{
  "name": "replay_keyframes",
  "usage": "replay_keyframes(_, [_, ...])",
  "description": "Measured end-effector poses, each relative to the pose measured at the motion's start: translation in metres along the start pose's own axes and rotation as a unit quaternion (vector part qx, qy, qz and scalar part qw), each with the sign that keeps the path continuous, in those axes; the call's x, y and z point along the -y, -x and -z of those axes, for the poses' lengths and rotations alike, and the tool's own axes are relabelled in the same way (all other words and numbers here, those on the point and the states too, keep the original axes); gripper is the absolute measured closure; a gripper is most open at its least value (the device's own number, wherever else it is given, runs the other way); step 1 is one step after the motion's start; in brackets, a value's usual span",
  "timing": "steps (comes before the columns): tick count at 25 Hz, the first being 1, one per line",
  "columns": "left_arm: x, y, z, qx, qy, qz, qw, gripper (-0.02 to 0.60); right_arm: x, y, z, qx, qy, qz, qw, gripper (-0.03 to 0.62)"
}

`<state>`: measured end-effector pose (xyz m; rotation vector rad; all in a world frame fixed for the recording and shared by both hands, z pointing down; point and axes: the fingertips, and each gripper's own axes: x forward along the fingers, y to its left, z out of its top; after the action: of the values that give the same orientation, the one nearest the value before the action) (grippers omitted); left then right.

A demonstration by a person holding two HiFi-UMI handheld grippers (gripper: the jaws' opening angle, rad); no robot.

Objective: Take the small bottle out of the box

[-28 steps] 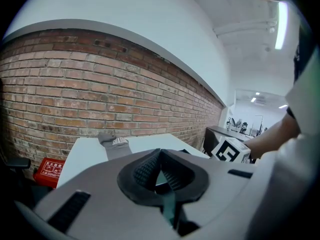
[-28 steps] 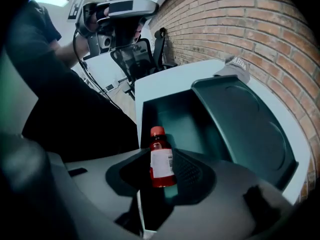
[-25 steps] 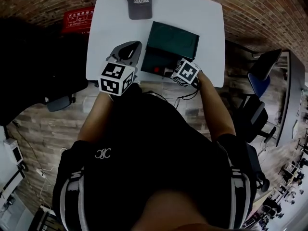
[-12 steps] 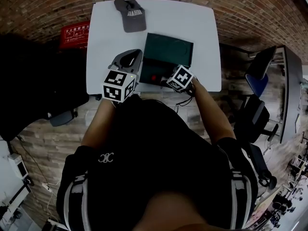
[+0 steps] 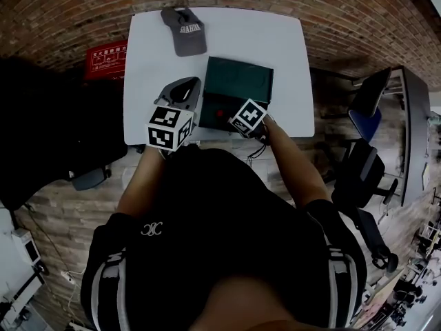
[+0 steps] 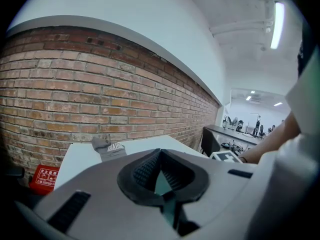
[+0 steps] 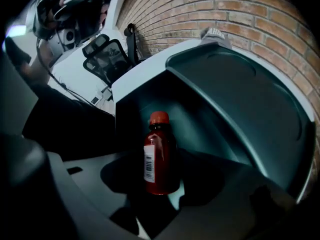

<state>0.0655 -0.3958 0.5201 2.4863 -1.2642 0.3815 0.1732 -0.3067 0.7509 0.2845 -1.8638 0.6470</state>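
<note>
A small red bottle (image 7: 159, 156) with a red cap and a white label stands upright inside the dark green box (image 7: 225, 99). It shows as a red spot (image 5: 220, 111) in the near part of the box (image 5: 241, 81) in the head view. My right gripper (image 7: 160, 181) reaches into the box from the near side. Its jaws are opening, with the bottle between them and a gap beside it. The right gripper's marker cube (image 5: 248, 116) sits over the box's near edge. My left gripper (image 5: 185, 88) rests just left of the box, shut (image 6: 160, 153) and holding nothing.
A grey cap (image 5: 185, 29) lies at the far edge of the white table (image 5: 151, 61), also seen as the cap (image 6: 109, 148). A red box (image 5: 107, 59) sits on the floor to the left. Office chairs (image 5: 365, 112) stand right of the table. A brick wall lies beyond.
The right gripper has shifted a little left along the box's near side, toward the bottle. The left gripper has stayed beside the box. The head view has drifted.
</note>
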Motion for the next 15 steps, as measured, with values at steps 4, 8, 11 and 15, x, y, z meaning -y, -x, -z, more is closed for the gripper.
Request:
replay_keyframes(4, [-0.0008, -0.0021, 0.0003, -0.004, -0.001, 0.002, 1.0, 0.569, 0.0041, -0.0025, 0.0019, 0.006, -0.038, 0.0, 0.999, 0.378])
replay_keyframes(8, [-0.0019, -0.0036, 0.0044, -0.01, 0.003, 0.002, 0.9999, 0.569, 0.0037, -0.0031, -0.001, 0.018, -0.045, 0.006, 0.999, 0.378])
replay_keyframes(11, [0.0025, -0.0064, 0.006, -0.012, 0.002, 0.004, 0.9999, 0.569, 0.0059, -0.0016, -0.0039, 0.022, -0.033, 0.013, 0.999, 0.378])
replay_keyframes(15, [0.0017, -0.0082, 0.005, -0.012, 0.0, 0.003, 0.9999, 0.569, 0.0047, -0.004, -0.0028, 0.012, -0.023, 0.006, 1.0, 0.379])
